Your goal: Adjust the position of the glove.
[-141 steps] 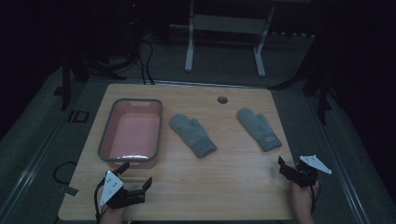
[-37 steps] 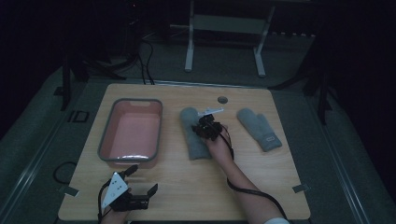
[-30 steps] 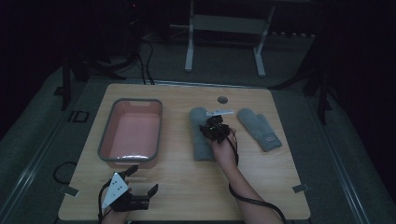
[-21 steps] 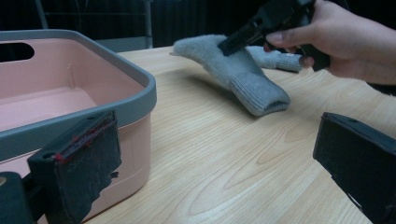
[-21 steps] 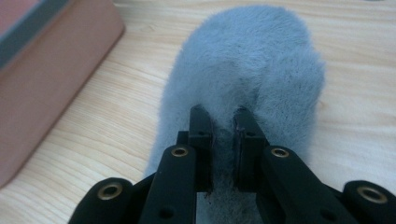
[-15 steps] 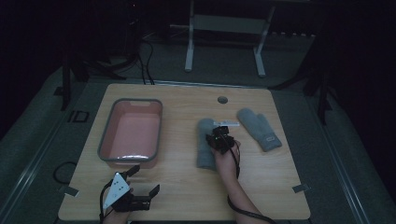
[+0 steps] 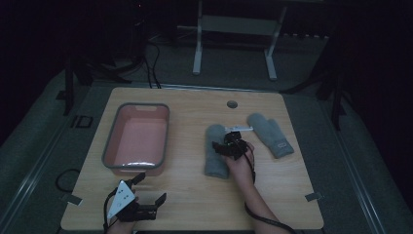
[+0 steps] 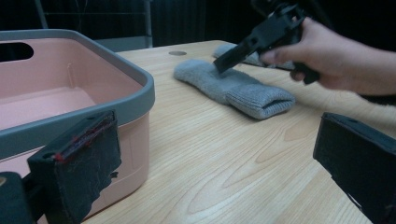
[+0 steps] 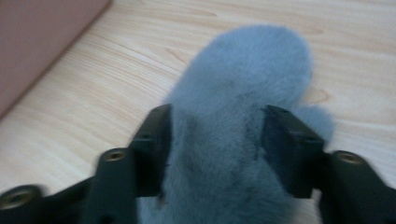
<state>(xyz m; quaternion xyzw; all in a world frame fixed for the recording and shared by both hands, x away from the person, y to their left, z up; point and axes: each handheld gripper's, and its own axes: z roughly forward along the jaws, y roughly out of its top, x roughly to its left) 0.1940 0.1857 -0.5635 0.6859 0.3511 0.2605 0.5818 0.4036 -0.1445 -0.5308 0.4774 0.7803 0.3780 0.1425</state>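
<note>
Grey mitten (image 7: 215, 155): flat on bench (image 7: 195, 195), right of pink tub (image 7: 139, 139). Right hand-held gripper (image 7: 229, 146): jaws just opening, straddling mitten. Left hand-held gripper (image 7: 146, 195): jaws wide, empty, near front edge. Second mitten (image 7: 270, 134): farther right.

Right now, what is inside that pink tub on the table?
Nothing shows inside the pink tub: its floor looks bare from the high view. The near wall hides a thin strip of the floor, and the left gripper view shows just its bare inner side.

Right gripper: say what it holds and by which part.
Nothing held: the right gripper has just opened, jaws straddling the near grey mitten's middle, pads off it.
</note>
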